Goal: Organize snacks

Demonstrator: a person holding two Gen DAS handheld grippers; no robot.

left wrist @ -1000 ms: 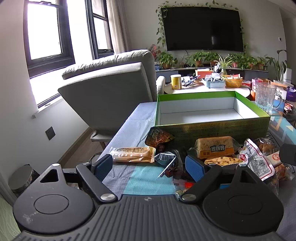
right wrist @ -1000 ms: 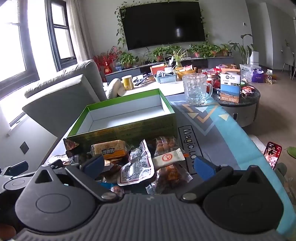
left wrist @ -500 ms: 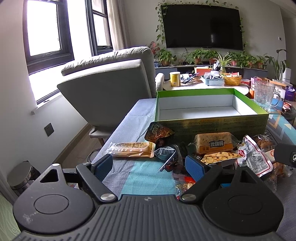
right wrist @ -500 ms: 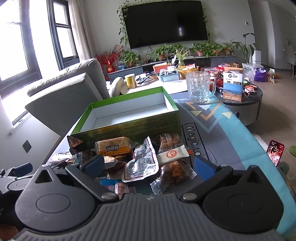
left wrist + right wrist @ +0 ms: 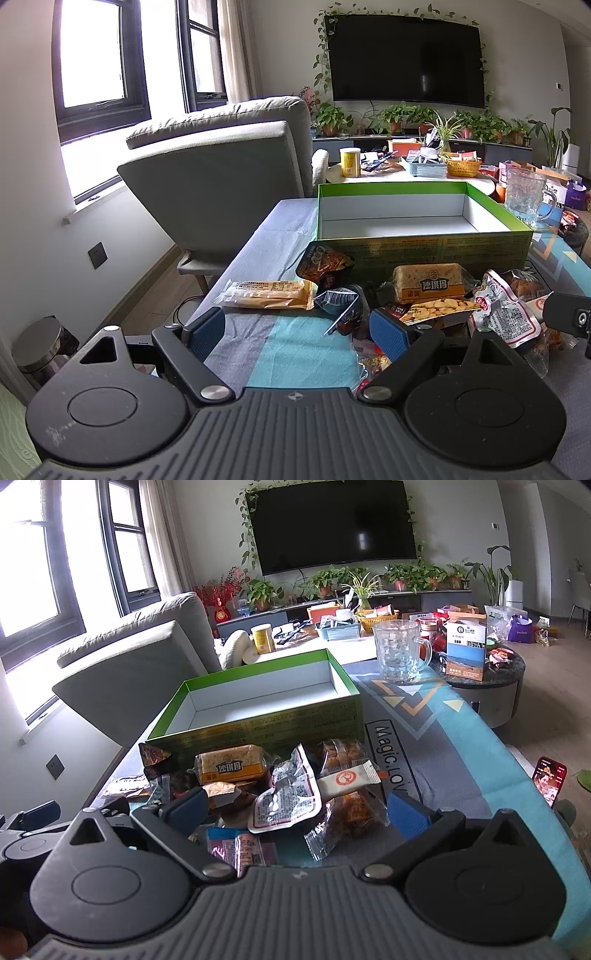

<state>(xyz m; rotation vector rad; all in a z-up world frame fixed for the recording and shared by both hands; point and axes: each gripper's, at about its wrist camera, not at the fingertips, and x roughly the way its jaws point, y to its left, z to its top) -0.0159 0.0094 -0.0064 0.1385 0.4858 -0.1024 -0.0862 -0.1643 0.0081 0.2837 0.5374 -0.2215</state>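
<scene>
While both grippers hover low over the near end of the table (image 5: 280,343), the snacks lie heaped just ahead of their tips, against the near wall of the green box (image 5: 424,221), whose white inside holds nothing. The left gripper (image 5: 299,332) stands open with only cloth between its blue pads; a long yellow wafer packet (image 5: 267,294) lies just beyond its left finger, and the pile begins at its right finger. The right gripper (image 5: 297,810) is also open and grips nothing; a silver-white pouch (image 5: 286,801) and clear bags of the pile lie between its 2 fingers, unpressed. An orange cake packet (image 5: 232,768) rests by the box.
</scene>
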